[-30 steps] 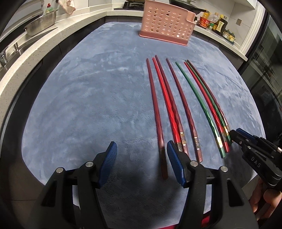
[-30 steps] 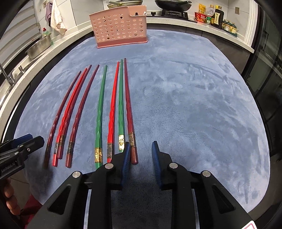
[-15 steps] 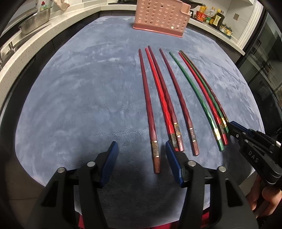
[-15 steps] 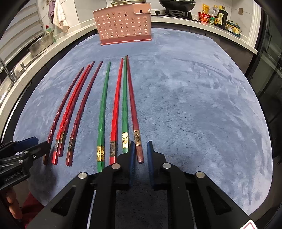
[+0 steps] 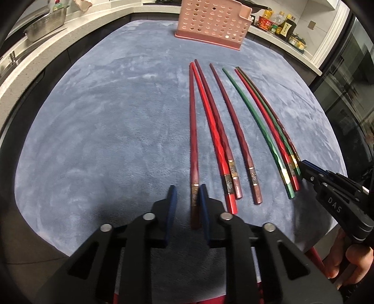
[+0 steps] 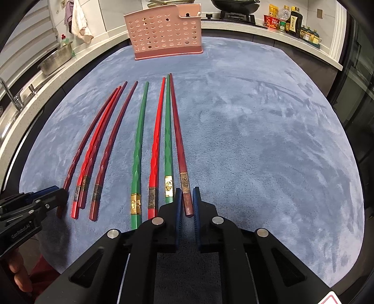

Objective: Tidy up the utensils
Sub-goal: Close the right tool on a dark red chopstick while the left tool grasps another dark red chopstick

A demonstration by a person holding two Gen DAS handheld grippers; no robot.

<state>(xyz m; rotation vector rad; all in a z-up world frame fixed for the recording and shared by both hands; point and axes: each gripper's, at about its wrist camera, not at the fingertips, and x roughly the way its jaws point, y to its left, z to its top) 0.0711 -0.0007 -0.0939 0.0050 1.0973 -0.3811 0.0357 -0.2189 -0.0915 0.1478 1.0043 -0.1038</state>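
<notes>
Several red, dark red and green chopsticks lie side by side on a blue-grey mat. My left gripper has its jaws narrowed around the butt end of the leftmost dark red chopstick; the right pad touches it, a gap stays on the left. My right gripper has its jaws close around the butt end of the rightmost dark red chopstick, which still lies on the mat. A pink perforated utensil holder stands at the mat's far edge, also in the right wrist view.
White counters run around the mat. A metal basin and a sink tap are at the left. Sauce bottles and a wok stand on the back right counter. A dark glass door is at the right.
Both grippers moved forward over the chopstick ends. The left jaws narrowed from wide open around the leftmost chopstick; the right jaws closed in on the rightmost one.
</notes>
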